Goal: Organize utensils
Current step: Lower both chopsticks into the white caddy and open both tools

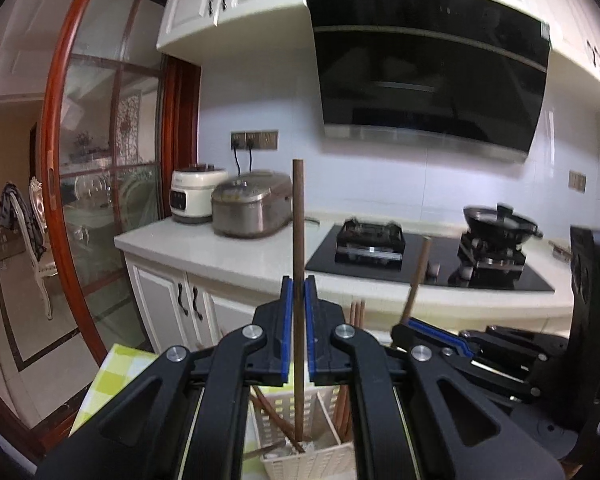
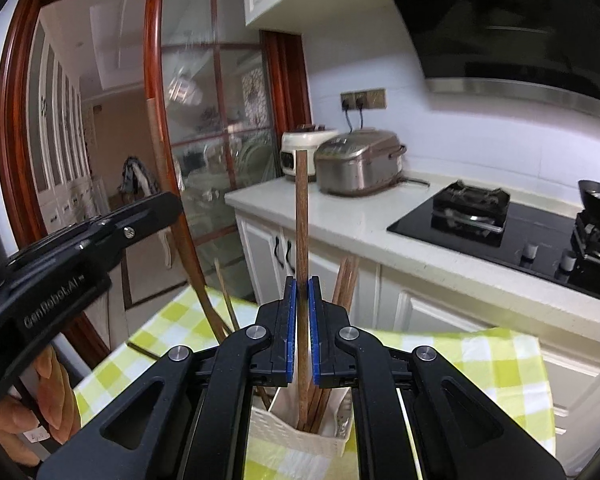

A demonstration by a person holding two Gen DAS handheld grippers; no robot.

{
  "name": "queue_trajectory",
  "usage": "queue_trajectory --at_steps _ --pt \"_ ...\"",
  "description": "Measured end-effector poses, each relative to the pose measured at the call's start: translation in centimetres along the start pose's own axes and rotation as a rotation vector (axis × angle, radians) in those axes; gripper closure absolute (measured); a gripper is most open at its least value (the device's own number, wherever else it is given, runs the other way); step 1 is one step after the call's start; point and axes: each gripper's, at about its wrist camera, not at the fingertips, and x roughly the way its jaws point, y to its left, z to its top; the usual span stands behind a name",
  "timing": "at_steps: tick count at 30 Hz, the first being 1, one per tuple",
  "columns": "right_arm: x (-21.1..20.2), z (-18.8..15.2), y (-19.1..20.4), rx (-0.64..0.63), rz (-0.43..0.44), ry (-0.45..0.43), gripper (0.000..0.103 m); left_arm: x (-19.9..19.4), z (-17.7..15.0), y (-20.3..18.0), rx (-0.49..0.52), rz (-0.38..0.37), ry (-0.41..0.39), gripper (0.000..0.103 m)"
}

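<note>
My left gripper (image 1: 299, 284) is shut on a dark brown chopstick (image 1: 298, 216) that stands upright, its lower end inside a white slotted utensil holder (image 1: 284, 408) with several other chopsticks. My right gripper (image 2: 302, 284) is shut on a lighter brown chopstick (image 2: 301, 208), also upright, its foot in the white holder (image 2: 296, 438) among more chopsticks (image 2: 346, 280). In the left wrist view the right gripper (image 1: 411, 322) shows at the right with its chopstick (image 1: 420, 268). The right wrist view shows the left gripper (image 2: 168, 208) at the left, held by a hand (image 2: 48, 380).
The holder stands on a green-and-white checked cloth (image 2: 496, 364). Behind it runs a white counter (image 1: 236, 256) with two rice cookers (image 1: 252, 208), a black hob (image 1: 428, 264) and a wok (image 1: 500, 220). A glass sliding door (image 1: 100, 160) is at the left.
</note>
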Motion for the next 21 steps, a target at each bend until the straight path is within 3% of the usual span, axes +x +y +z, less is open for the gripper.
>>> queue_trajectory --at_steps 9,21 --pt "3.2 -1.4 -0.1 0.012 -0.002 0.114 0.097 2.3 -4.0 1.4 -0.048 -0.004 0.142 0.097" --pt "6.6 -2.2 0.0 0.026 0.006 0.172 0.097 3.5 -5.9 2.8 -0.058 0.015 0.174 0.097"
